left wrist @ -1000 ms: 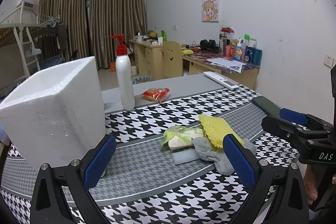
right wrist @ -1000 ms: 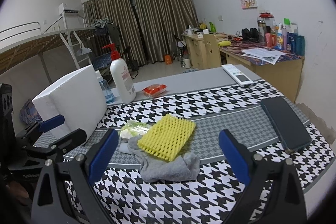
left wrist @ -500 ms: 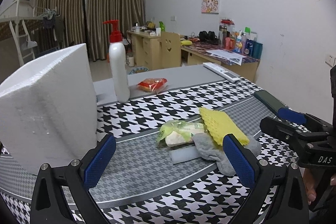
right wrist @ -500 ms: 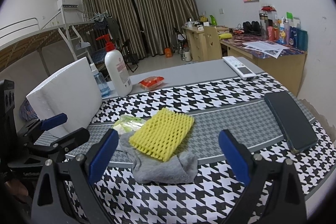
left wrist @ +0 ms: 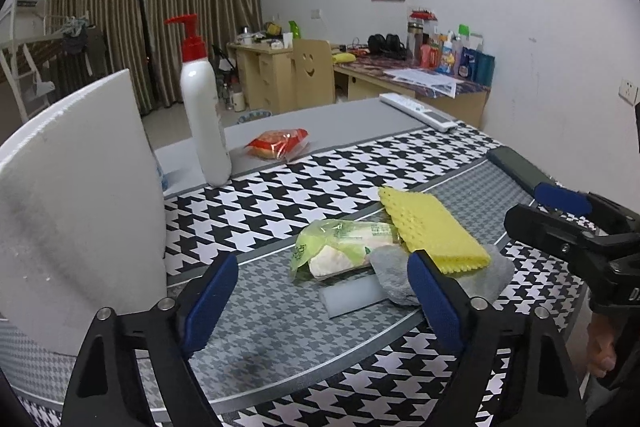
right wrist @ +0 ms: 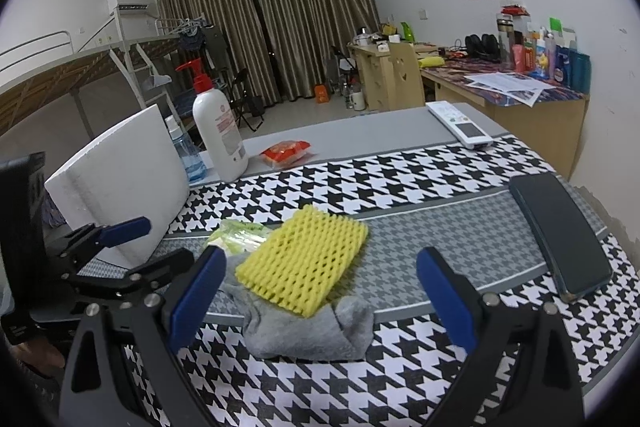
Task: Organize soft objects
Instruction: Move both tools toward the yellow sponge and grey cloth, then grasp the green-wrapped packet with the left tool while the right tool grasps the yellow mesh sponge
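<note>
Both tools hover at the counter's (left wrist: 280,323) near edge: the left tool (left wrist: 320,297) has just been narrowing yet stands wide with nothing gripped, the right tool (right wrist: 318,285) wide and empty. Mid-counter, yellow foam netting (right wrist: 304,261) lies on a grey sock (right wrist: 308,331), beside a green snack packet (left wrist: 344,245). Farther off stands a lotion pump bottle (left wrist: 202,111).

Just ahead of the left gripper's fingers, a crinkly glossy plastic bag (left wrist: 344,247) is lying beside a soft matt grey cloth (left wrist: 476,277); a spongy yellow foam net (right wrist: 304,263) is resting on it. To the left, a rough white foam block (left wrist: 80,211) is standing on the smooth houndstooth table cover (left wrist: 320,183).
</note>
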Available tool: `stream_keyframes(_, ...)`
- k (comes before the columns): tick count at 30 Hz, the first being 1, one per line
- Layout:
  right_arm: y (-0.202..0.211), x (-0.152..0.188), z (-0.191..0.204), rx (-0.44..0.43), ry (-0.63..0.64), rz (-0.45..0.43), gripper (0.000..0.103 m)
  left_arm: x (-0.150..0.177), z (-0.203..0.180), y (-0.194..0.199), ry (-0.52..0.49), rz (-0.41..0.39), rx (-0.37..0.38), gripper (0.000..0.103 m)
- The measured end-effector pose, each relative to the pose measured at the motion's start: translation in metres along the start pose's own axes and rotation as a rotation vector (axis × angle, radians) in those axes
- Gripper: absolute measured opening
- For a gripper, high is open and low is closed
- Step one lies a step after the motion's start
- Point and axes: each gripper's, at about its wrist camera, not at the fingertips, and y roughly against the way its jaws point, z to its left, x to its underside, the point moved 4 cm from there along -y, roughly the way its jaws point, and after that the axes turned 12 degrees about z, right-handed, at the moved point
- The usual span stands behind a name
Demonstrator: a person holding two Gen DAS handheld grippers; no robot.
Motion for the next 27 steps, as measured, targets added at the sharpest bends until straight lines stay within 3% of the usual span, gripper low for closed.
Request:
stream_keyframes(8,-0.006,-0.004,0.003,-0.018,0.013,0.007,0.098,-0.007,0.004,-0.014,0.026,0.035,0.016,0.081)
stream_keyframes(19,-0.019,-0.008,0.002,-0.024,0.002,0.053,0.098,-0.016,0.003,-0.031,0.053,0.084,0.057,0.067)
stream_keyframes(27,-0.025,-0.010,0.001,-0.036,0.007,0.074,0.098,-0.019,0.009,-0.046,0.099,0.117,0.040,0.059)
